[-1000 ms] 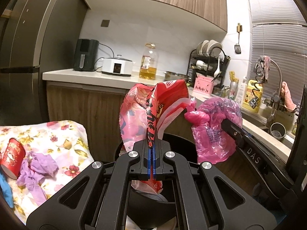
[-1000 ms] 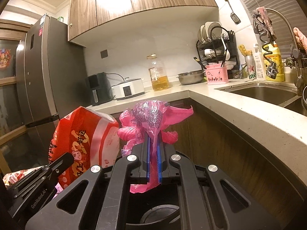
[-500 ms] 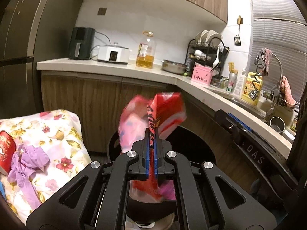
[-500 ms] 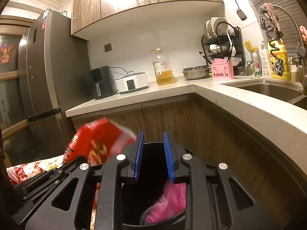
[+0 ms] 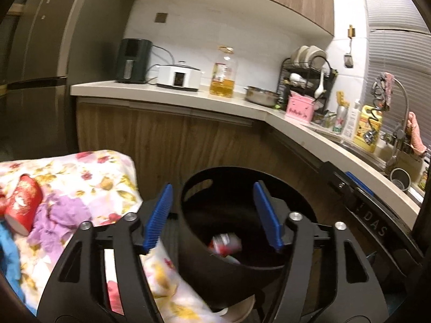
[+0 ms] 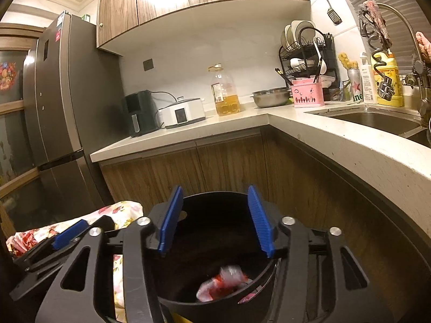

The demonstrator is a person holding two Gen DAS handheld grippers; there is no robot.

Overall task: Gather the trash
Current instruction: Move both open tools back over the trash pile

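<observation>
We see our left tongs (image 5: 212, 215) and right tongs (image 6: 215, 220), jaws just spread and empty, above the black bin (image 6: 215, 290) at lower centre, where the red wrapper (image 6: 223, 282) lies inside beside the flowered table (image 5: 89, 172).

oil bottle (image 6: 225, 91) and steel bowl (image 6: 271, 97) on countertop (image 6: 188, 132).
</observation>
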